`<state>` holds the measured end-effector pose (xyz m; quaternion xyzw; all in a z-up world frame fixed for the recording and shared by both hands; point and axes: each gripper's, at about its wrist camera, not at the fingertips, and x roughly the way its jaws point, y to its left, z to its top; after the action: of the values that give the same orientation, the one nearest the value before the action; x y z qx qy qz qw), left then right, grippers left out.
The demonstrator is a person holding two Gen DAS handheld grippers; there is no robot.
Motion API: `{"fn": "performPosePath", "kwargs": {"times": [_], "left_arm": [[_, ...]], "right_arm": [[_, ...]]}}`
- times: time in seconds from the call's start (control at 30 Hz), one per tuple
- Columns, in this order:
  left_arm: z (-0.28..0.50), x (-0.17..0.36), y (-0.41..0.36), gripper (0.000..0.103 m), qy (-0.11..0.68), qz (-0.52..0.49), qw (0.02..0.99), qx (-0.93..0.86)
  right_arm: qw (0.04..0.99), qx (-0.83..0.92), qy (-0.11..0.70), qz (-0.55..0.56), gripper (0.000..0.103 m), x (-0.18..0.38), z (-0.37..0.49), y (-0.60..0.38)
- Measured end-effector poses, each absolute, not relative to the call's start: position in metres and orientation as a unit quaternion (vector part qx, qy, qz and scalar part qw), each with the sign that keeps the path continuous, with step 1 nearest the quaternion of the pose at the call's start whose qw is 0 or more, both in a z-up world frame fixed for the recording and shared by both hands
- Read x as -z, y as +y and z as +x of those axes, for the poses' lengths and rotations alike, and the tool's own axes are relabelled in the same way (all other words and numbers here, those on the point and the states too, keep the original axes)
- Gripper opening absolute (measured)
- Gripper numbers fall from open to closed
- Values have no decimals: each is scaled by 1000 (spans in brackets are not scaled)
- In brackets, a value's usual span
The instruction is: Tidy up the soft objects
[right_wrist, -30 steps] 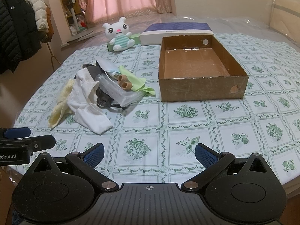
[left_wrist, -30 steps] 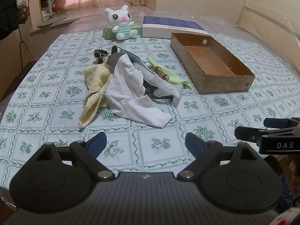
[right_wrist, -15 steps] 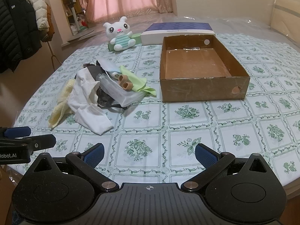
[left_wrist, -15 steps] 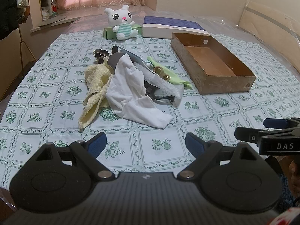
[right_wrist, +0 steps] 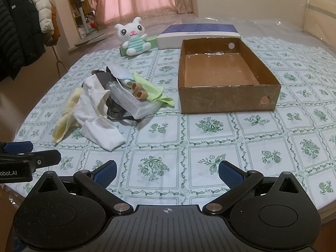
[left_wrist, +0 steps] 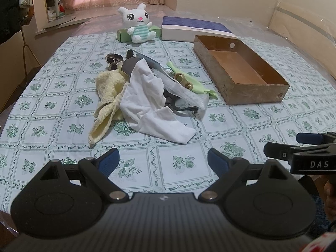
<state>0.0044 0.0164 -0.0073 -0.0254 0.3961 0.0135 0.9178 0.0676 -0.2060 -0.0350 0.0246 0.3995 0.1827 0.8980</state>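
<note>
Comparing with a second ago: nothing moved | left tool (left_wrist: pixel 163 158) and right tool (right_wrist: pixel 167 171) held wide, empty, near edge | cloth pile (left_wrist: pixel 147 96) untouched left of empty box (right_wrist: pixel 227 82) | sorting not begun

Ahead of your tools: a matt cardboard box (right_wrist: pixel 229 84), a fluffy yellow terry towel (left_wrist: pixel 109 96), smooth white cloth (left_wrist: pixel 147 105), and a plush bunny (left_wrist: pixel 137 25) on a glossy patterned tablecloth (right_wrist: pixel 210 147).

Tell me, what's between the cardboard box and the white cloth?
In the right wrist view, a green cloth and a clear plastic bag lie between the cardboard box and white cloth.
</note>
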Motion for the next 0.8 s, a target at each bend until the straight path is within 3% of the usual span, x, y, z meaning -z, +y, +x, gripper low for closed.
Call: {"fn": "performPosePath", "kwargs": {"times": [0.33,0.8], "left_arm": [[24,22,21,90,394,-11,919,-30],[71,31,31,78,360,12,933,-23]], "right_arm": [[904,-203,376,27,103,41,81,-202],[902,-246,353,33,98,49,125,-175]]}}
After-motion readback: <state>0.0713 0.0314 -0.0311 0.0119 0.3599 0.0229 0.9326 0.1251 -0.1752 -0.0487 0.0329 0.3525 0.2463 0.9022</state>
